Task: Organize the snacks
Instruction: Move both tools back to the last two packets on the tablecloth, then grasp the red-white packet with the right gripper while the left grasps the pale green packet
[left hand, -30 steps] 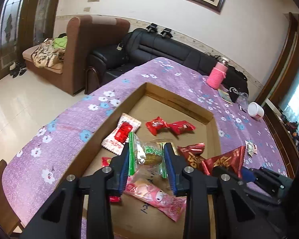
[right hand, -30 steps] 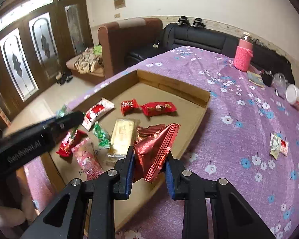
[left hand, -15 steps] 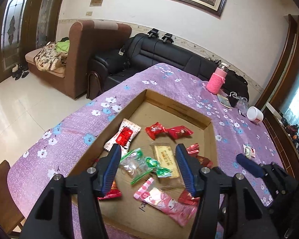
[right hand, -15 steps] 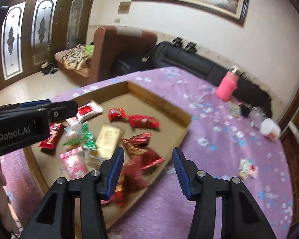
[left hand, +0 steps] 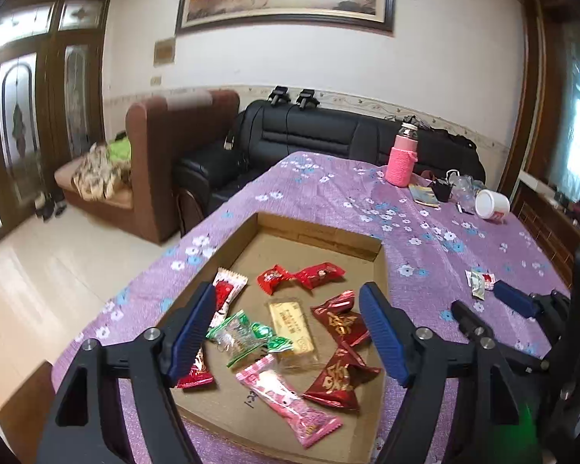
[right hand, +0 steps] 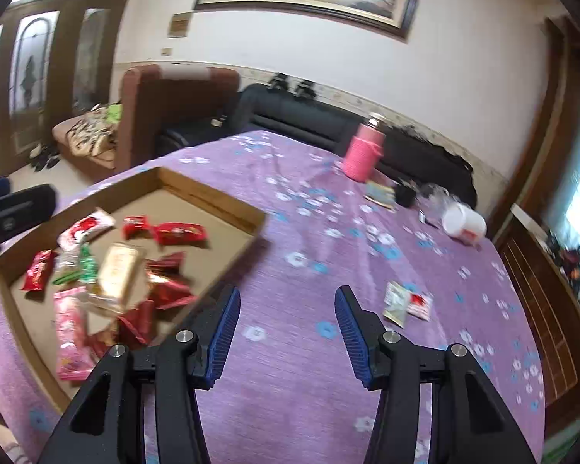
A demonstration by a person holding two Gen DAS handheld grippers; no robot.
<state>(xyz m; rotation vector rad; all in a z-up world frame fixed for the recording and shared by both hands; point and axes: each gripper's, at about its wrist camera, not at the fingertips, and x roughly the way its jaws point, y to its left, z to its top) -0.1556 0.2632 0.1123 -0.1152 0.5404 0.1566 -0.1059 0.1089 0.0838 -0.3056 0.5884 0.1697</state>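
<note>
Left wrist view: looks down into the box (left hand: pixel 317 232) and shows each snack clearly; the right gripper (left hand: pixel 483 307) pokes in at the far right.
Right wrist view: blurry, shows more cloth (right hand: pixel 309 348) and two small packets (right hand: pixel 406 303) lying outside the box.
Left gripper (left hand: pixel 288 326): tilted down above the snacks, jaws opening, nothing between them.
Right gripper: tilted down over bare cloth beside the box, jaws apart, holding nothing.
Snacks: all lie flat in the box; shiny red bags (left hand: pixel 338 352), a gold bar (left hand: pixel 290 324), a green wrapper (left hand: pixel 247 334), a pink pack (left hand: pixel 286 398).
Box: brown cardboard, low walls.
Cloth: purple with little flowers.
Bottle (left hand: pixel 402 160): pink knit cover, upright, far side.
</note>
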